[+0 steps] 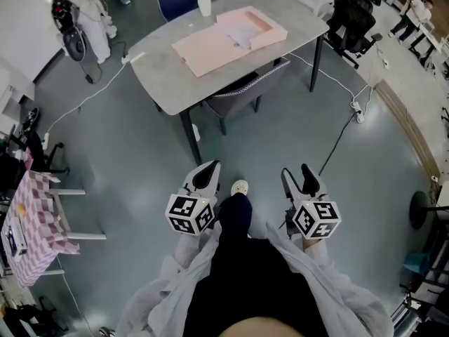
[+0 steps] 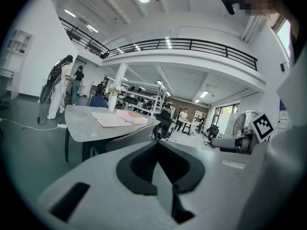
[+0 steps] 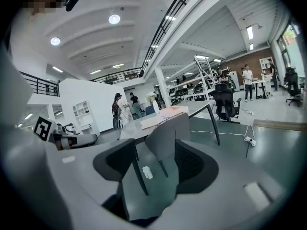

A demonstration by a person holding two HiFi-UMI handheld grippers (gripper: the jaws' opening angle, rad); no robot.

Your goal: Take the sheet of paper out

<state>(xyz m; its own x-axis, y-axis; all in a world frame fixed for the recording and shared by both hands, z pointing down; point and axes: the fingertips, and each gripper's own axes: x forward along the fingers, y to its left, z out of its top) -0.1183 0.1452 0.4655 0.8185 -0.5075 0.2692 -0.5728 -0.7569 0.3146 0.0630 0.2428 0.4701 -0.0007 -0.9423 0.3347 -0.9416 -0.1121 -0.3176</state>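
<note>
Head view: left gripper [image 1: 209, 168] and right gripper [image 1: 295, 172] hang at the person's waist, well apart from the counter [image 1: 158, 69]. The left jaws are pressed together, the right jaws spread, and neither holds anything. The sheet of paper [image 1: 242, 28] looks like the pale layer inside the pink box [image 1: 272, 32] on the counter. Likely risks: the flat sheet slips the pinch, the box drags along, or a reach clips the vase [image 1: 204, 1] near it.

Sheet of paper: too small to resolve; perhaps the pale patch inside pink box [image 1: 270, 36] on desk [image 1: 168, 76]. Chair [image 1: 242, 93] seat hidden under desk's near edge.
</note>
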